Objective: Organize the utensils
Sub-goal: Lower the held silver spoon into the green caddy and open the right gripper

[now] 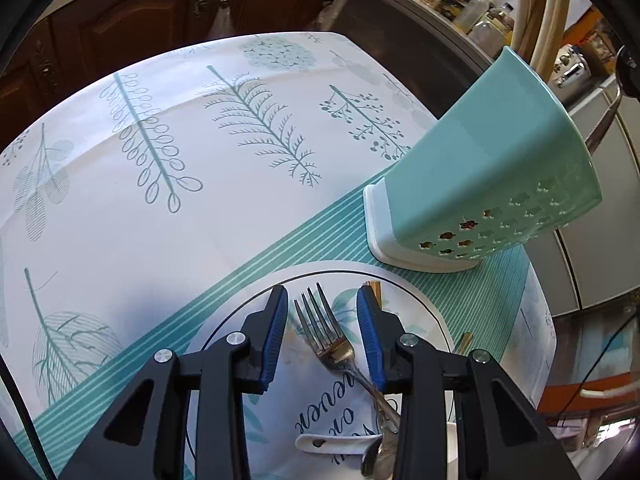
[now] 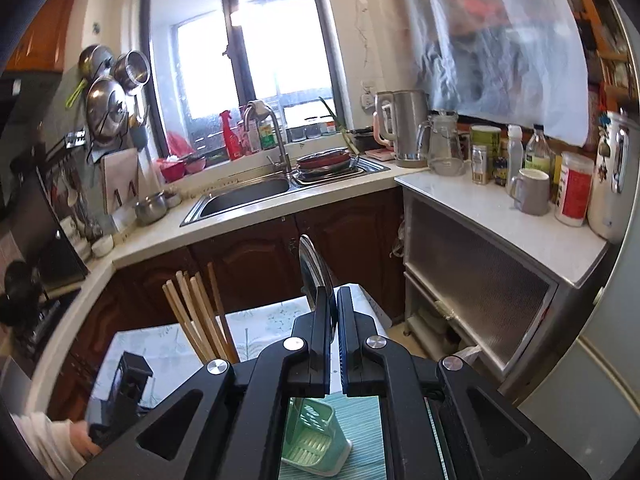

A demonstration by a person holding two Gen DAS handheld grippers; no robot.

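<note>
In the left wrist view my left gripper (image 1: 322, 294) is open, its blue pads on either side of a metal fork (image 1: 326, 334) that lies on the patterned tablecloth, tines pointing away. A metal spoon (image 1: 376, 456) lies by the fork's handle. A mint-green utensil holder (image 1: 492, 164) on a white base stands to the right; it also shows below the right gripper (image 2: 310, 434). My right gripper (image 2: 333, 292) is shut on a metal spoon (image 2: 314, 270), bowl upward, held above the holder. Several wooden chopsticks (image 2: 200, 312) stick up at the left.
A white-handled item (image 1: 328, 442) lies near the fork's handle. The table's far edge meets dark wooden cabinets (image 1: 132, 8). The right wrist view shows a sink (image 2: 248, 196), a counter with a kettle (image 2: 404, 128), jars and a mug (image 2: 530, 192).
</note>
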